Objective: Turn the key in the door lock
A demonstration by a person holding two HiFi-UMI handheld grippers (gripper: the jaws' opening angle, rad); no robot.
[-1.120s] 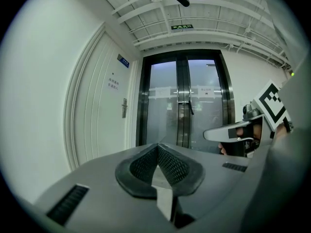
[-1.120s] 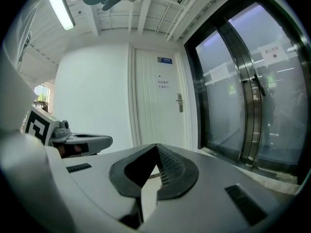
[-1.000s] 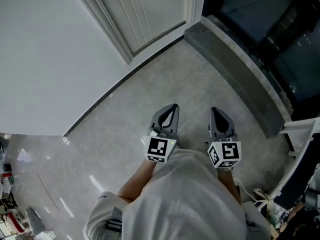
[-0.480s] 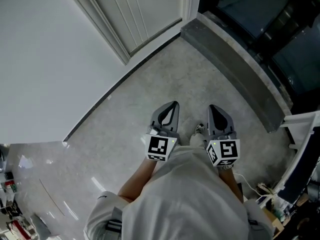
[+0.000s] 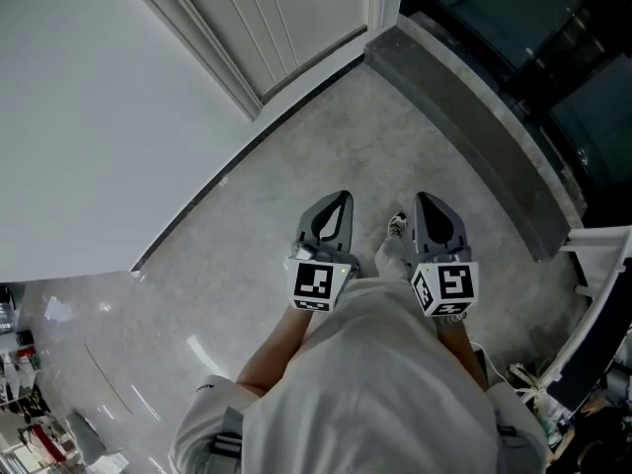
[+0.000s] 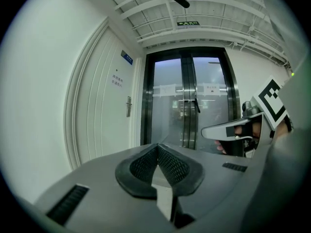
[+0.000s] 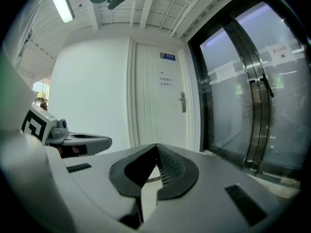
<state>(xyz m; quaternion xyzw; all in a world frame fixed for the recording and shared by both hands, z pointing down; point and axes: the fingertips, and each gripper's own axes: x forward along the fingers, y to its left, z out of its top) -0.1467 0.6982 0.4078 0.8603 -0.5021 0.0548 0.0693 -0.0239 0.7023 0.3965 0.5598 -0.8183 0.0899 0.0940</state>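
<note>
Layout, left to right:

- A plain white wall [image 5: 89, 117] fills the left side.
- Next to it is the white panelled door [image 5: 286, 28]. It carries a metal lever handle with lock plate [image 7: 182, 102]. The lock is there, but the key is too small to make out in any view.
- The left gripper [image 5: 341, 205] is held level over the grey polished stone floor [image 5: 247, 215]. Its jaws meet at the tips with nothing between them.
- The right gripper [image 5: 428, 210] is just beside it. It is fully closed and also empty.
- The dark-framed glass double doors [image 5: 513, 28] stand on the right, behind a grey stone threshold [image 5: 474, 136].

Both grippers are well apart from the lock.

Likely faults from here:

- **Jaws not opened:** Closed jaws that reach the key would push it instead of seizing it. Open them first.
- **Off-centre grip:** A poor hold on a thin key head would probably slip once the key is turned.
- **Handle contact:** The lever sits close to the lock, so a wide approach may strike it.
- **Idle gripper:** The unused gripper may bump the door frame.
</note>
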